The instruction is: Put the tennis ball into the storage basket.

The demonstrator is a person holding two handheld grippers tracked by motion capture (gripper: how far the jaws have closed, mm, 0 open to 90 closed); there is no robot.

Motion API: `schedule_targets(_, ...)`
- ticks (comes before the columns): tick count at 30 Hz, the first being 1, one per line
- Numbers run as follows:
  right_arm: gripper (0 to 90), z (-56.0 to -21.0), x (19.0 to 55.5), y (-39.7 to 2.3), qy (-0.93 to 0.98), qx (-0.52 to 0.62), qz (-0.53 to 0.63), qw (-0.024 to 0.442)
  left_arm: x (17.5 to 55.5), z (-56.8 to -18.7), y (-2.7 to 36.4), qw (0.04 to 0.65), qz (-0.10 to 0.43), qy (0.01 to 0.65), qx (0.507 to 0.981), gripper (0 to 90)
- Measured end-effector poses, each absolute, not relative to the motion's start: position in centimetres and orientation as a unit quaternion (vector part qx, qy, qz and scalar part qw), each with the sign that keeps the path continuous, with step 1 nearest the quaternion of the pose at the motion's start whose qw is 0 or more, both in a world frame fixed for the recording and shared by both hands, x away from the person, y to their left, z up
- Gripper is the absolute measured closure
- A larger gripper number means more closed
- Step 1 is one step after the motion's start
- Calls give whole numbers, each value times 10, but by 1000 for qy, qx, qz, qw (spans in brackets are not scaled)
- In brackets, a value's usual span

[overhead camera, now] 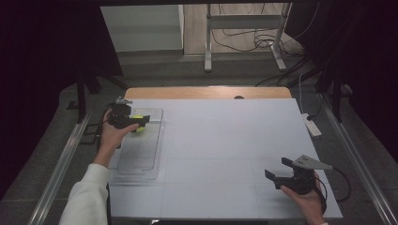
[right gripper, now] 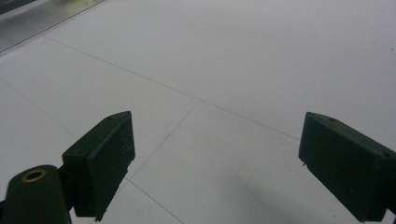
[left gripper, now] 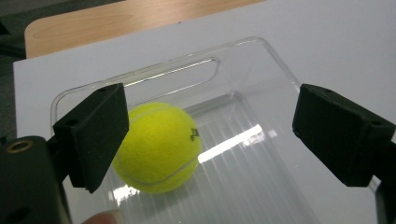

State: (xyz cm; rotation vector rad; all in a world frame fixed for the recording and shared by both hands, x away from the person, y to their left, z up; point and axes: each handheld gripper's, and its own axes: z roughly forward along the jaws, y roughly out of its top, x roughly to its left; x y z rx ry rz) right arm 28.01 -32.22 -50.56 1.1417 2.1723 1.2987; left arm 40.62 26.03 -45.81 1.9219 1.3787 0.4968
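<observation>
White sheeting is covering the bench (overhead camera: 225, 154), and at its left edge your left hand-held gripper (left gripper: 210, 135) is hovering with jaws spread wide over the tennis ball (left gripper: 158, 147), which is sitting in the far end of the clear tray (left gripper: 261, 60); judging by that, you are best centring the ball between the jaws. Your right hand-held gripper (overhead camera: 281, 169) is waiting wide apart and holding nothing, and the small dark mark on the ball is too tiny to read.
</observation>
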Motion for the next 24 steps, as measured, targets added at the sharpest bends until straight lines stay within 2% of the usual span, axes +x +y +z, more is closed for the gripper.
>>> schedule_targets(14, 110, -506, 282, -322, 769, 405, 462, 179, 383, -445, 251, 402, 179, 503, 744, 123)
schedule_targets(24, 110, -507, 285, -324, 767, 407, 463, 177, 367, -444, 243, 411, 178, 479, 755, 127)
